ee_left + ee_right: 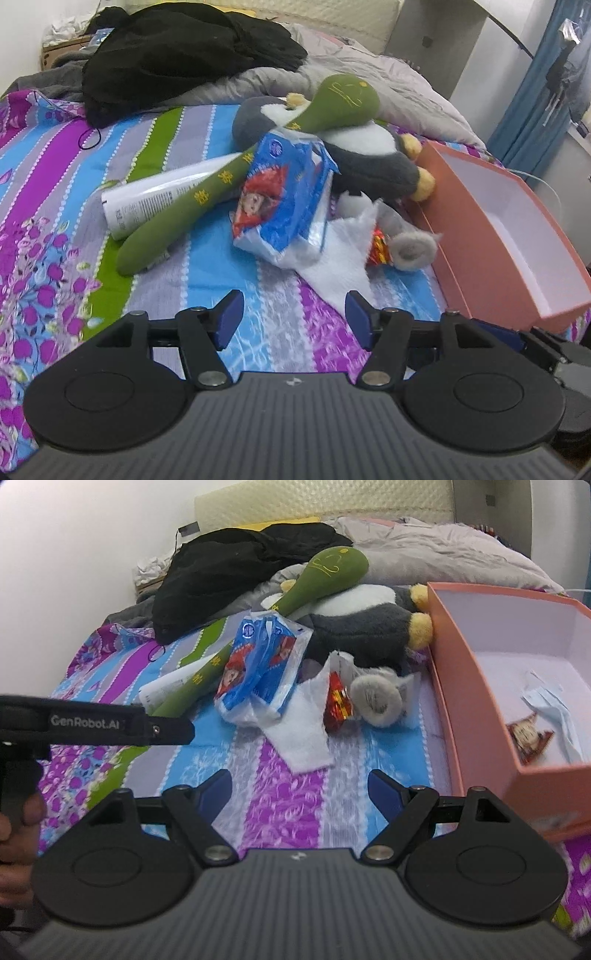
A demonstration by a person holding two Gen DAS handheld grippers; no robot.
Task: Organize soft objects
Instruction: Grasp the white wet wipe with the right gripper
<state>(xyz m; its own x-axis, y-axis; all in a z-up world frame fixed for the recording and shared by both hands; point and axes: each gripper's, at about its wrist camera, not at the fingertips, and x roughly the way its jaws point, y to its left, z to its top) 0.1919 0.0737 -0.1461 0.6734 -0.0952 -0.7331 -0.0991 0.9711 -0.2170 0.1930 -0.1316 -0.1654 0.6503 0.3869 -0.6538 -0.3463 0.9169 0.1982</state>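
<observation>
Both tongs stand open above the bed and hold nothing. We see our left gripper (294, 320) with its blue pads (229, 317) wide apart over the striped bedsheet (55, 173), only cloth between them, and the tip of a white tissue sheet (332, 258) lies just beyond its right pad. Our right gripper (298, 795) is spread wide too, with bare sheet between its fingers. In the right wrist view the body of the left tool crosses the left side, and a hand (16, 830) grips its handle at the left edge.

The soft things lie in a heap near the middle of the bed, toward its right edge. A long green plush (221, 166) lies diagonally, with its round head on a grey and white penguin plush (369, 155). Under the green plush lies a white tube (159, 199) with printed text. A blue tissue pack (284, 192) leans against the green plush and rests on the white sheet. Just right of the sheet we see a small grey plush (410, 251) and a red wrapper (378, 251), touching each other.

A pink box (476, 716) stands along the right edge of the bed, open on top, beside the penguin's yellow feet. Inside it, in the right wrist view, lie a pale crumpled paper (554, 709) and a small red-brown item (528, 734) that we cannot identify.

At the far end of the bed lie a black garment (177, 51) and a grey quilt (388, 74).
</observation>
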